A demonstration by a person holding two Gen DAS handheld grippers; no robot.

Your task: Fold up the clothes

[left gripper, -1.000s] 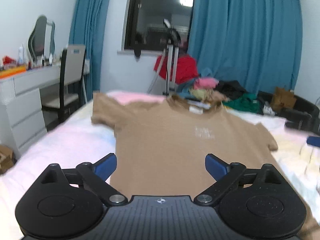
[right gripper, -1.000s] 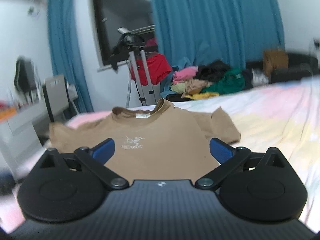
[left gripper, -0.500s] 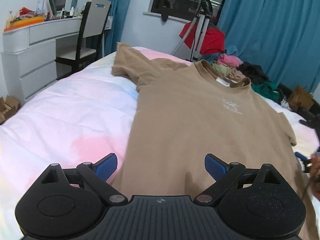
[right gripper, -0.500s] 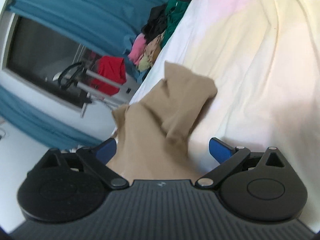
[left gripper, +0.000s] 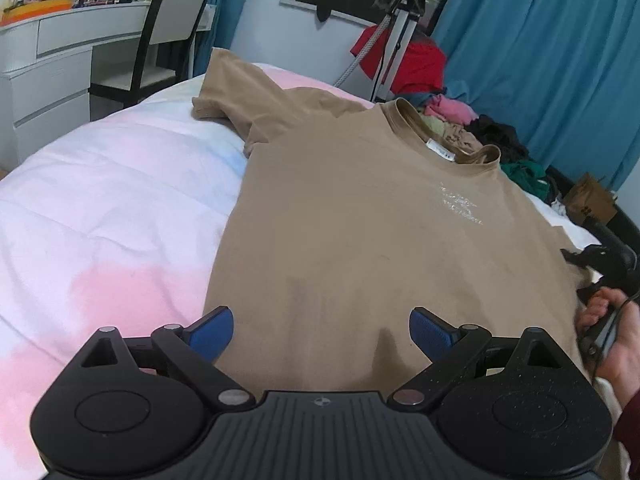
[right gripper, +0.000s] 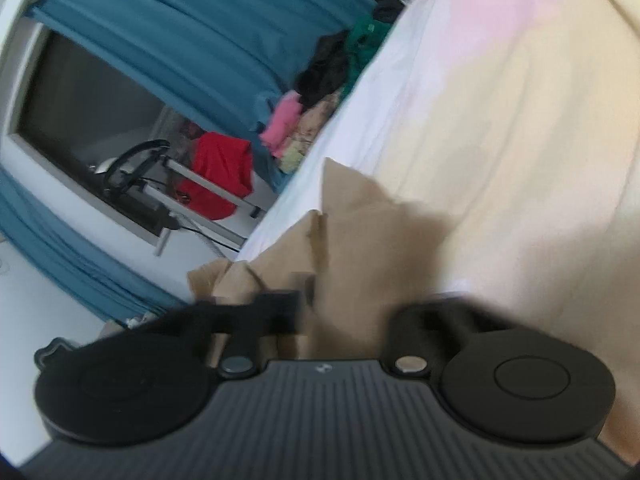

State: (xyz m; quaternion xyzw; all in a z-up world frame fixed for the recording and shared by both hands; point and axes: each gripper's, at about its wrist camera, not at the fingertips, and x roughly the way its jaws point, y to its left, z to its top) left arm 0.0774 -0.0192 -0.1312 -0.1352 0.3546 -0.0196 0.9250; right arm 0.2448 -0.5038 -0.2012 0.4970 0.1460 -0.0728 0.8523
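A tan T-shirt (left gripper: 360,220) lies flat, front up, on the pastel bed sheet (left gripper: 100,200), collar at the far end. My left gripper (left gripper: 320,328) hovers open over the shirt's near hem, with fabric below the blue pads (left gripper: 212,330) but nothing pinched. In the right wrist view, which is rolled and blurred, my right gripper (right gripper: 316,304) has its jaws closing on a bunched fold of the tan T-shirt's sleeve (right gripper: 360,220), with cloth between the fingers. In the left wrist view a hand (left gripper: 616,340) holds that gripper at the shirt's right edge.
A white desk (left gripper: 60,60) and a chair (left gripper: 168,40) stand left of the bed. Beyond the far end are a metal stand with a red garment (left gripper: 420,64), a heap of clothes (left gripper: 480,128), a cardboard box (left gripper: 588,200) and blue curtains (left gripper: 540,40).
The left gripper sank and tilted down toward the near hem. The right gripper rolled, dropped to the shirt's right sleeve, and went from wide open to closed on the cloth.
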